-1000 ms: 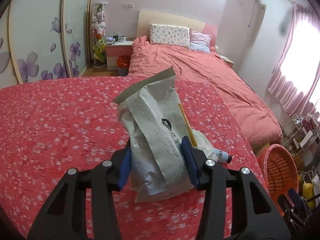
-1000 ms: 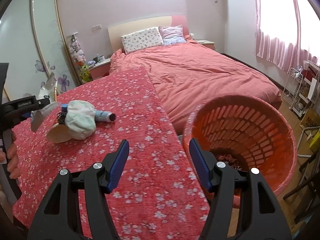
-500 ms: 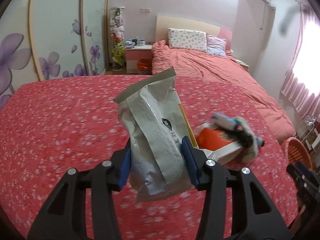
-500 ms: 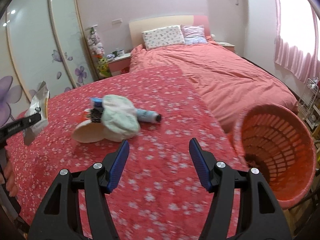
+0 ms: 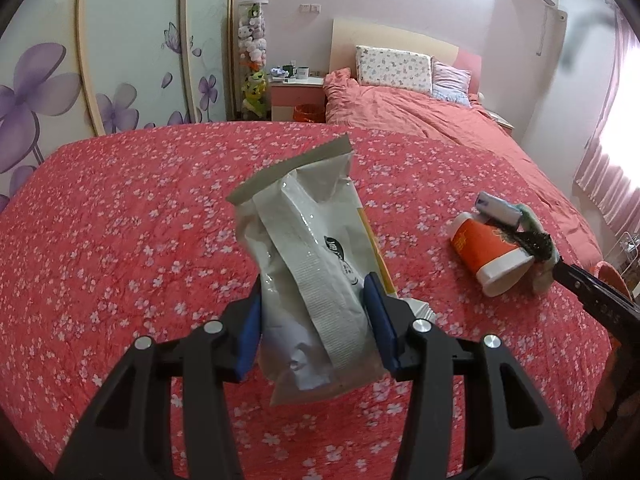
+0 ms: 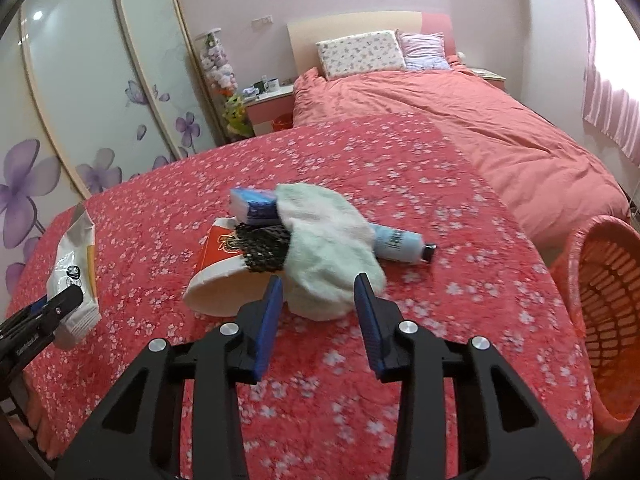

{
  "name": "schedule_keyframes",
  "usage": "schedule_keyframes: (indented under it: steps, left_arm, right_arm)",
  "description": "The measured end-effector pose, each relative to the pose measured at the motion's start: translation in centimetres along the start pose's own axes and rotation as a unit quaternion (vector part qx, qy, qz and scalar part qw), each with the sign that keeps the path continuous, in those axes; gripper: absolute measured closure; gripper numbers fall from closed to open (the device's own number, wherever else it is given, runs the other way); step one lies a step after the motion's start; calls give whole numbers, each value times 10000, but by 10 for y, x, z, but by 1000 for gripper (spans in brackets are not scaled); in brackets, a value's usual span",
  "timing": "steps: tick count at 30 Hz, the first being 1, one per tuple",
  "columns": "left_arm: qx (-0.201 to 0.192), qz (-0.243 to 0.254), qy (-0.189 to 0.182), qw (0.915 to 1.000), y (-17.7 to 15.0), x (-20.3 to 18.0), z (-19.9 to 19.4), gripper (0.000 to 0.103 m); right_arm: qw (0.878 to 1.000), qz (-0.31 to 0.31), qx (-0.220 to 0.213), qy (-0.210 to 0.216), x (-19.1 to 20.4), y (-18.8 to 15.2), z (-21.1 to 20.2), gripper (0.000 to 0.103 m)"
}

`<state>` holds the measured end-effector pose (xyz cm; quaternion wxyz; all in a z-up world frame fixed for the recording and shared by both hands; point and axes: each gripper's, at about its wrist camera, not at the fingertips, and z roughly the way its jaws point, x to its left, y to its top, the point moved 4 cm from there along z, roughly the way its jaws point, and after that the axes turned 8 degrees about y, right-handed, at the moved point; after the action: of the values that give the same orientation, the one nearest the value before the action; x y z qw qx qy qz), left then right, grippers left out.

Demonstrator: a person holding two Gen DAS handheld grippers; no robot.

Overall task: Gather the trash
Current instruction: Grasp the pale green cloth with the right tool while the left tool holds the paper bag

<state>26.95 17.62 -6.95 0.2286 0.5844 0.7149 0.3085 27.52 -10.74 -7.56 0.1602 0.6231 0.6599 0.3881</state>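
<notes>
White crinkled snack bag point(image 5: 312, 276), centre frame, clamped upright between left gripper point(image 5: 318, 322) pads above the red floral cover point(image 5: 120, 240). Mid-right: orange paper cup point(image 5: 486, 250) on its side, in a pile with pale cloth point(image 6: 328, 248). Right gripper point(image 6: 318, 312) jaws closing around cloth's near edge, contact unclear. Orange basket point(image 6: 600, 304) far right.

Soft daylight fills the room from the curtained window point(image 5: 616, 184) at the right edge of both views, blown out to white there in the left wrist view. Fisheye lenses bow the wardrobe doors point(image 6: 80, 120) and darken every corner. In the right wrist view, the floral cover point(image 6: 304, 380) in the lower centre smears, probably from camera motion. A lamp glints at upper left.
</notes>
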Motion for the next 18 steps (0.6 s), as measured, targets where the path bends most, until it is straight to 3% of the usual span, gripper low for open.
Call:
schedule_keyframes:
  steps: [2, 6, 18]
  left_arm:
    - [31, -10, -9, 10000, -2, 2, 2, 55]
    - [82, -25, -31, 10000, -6, 3, 6, 55]
    - [15, 51, -94, 9999, -6, -13, -6, 55]
  right_arm:
    - [9999, -70, 46, -69, 1, -1, 5, 67]
    - [9998, -49, 155, -85, -1, -5, 8, 93]
    - [9992, 0, -372, -112, -14, -1, -35, 99]
